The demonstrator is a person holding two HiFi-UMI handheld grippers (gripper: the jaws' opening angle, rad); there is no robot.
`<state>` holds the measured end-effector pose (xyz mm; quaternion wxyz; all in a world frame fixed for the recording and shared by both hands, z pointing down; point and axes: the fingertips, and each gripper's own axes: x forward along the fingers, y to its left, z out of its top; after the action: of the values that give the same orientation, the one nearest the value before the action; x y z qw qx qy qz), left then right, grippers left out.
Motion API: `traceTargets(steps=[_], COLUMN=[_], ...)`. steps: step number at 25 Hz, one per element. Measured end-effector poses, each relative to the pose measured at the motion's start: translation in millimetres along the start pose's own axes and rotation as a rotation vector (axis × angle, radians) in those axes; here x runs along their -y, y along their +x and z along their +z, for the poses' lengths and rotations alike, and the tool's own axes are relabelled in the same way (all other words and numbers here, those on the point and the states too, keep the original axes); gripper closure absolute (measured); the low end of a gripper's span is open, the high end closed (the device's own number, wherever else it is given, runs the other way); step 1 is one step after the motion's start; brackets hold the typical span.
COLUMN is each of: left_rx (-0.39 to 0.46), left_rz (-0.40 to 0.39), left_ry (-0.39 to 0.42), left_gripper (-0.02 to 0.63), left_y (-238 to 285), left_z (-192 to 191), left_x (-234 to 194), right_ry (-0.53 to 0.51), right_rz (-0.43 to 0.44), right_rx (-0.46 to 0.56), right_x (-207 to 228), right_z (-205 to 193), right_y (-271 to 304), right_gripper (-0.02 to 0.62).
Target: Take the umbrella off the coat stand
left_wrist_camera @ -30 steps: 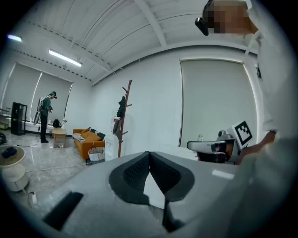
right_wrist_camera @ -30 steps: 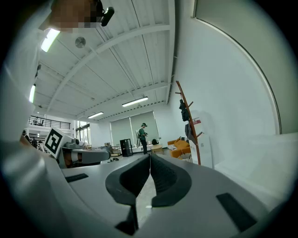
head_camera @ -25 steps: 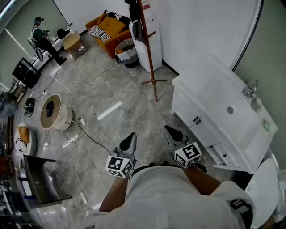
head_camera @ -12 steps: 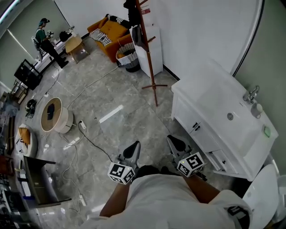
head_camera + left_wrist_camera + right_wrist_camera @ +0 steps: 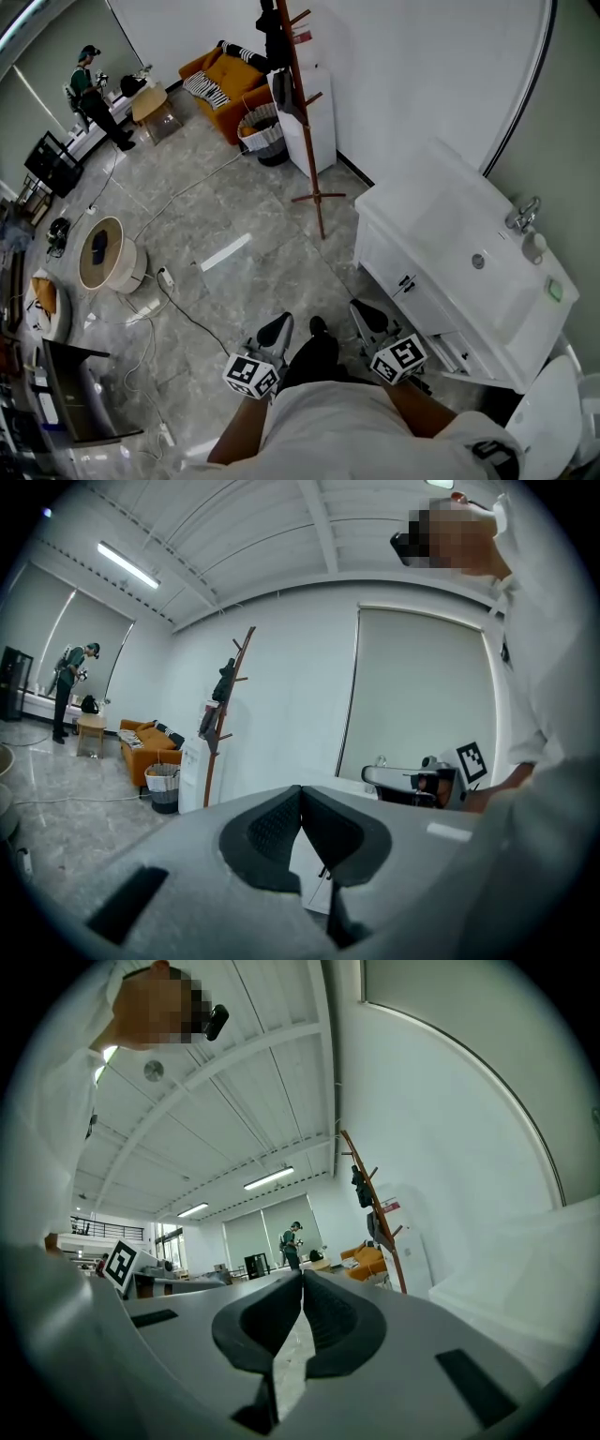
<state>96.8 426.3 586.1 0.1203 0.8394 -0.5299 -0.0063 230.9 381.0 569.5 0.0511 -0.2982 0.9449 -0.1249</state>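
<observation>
umbrella (image 5: 273, 33) on coat stand (image 5: 306, 141), well beyond jaws

The grey polished floor (image 5: 272, 225) carries the wooden coat stand (image 5: 303, 117) on its splayed feet, just beside a white cabinet (image 5: 317, 127). Near them stand a basket (image 5: 257, 127) and an orange sofa (image 5: 225, 77). A round low table (image 5: 101, 255) sits well apart at the left, and cables (image 5: 190, 302) trail across the floor. A pale bar (image 5: 225, 253) mid-floor may be a lamp's reflection.
</observation>
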Motion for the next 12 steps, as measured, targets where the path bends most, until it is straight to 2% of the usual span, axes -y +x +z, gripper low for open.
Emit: traceTargets(steps=[6, 12], left_rx=[0.02, 0.029], left_rz=[-0.034, -0.095], left_ry=[-0.015, -0.001], left_gripper=[0.592, 0.592], left_y=[36.7, 70.0], left_z=[19.4, 55.0], left_x=[-24.2, -62.3], right_ry=[-0.035, -0.047], right_rz=[-0.015, -0.017], right_rx=[0.009, 0.035], right_x=[28.6, 52.5], right_z=[22.0, 49.0], right_y=[30.8, 88.5], right_gripper=[0.578, 0.578])
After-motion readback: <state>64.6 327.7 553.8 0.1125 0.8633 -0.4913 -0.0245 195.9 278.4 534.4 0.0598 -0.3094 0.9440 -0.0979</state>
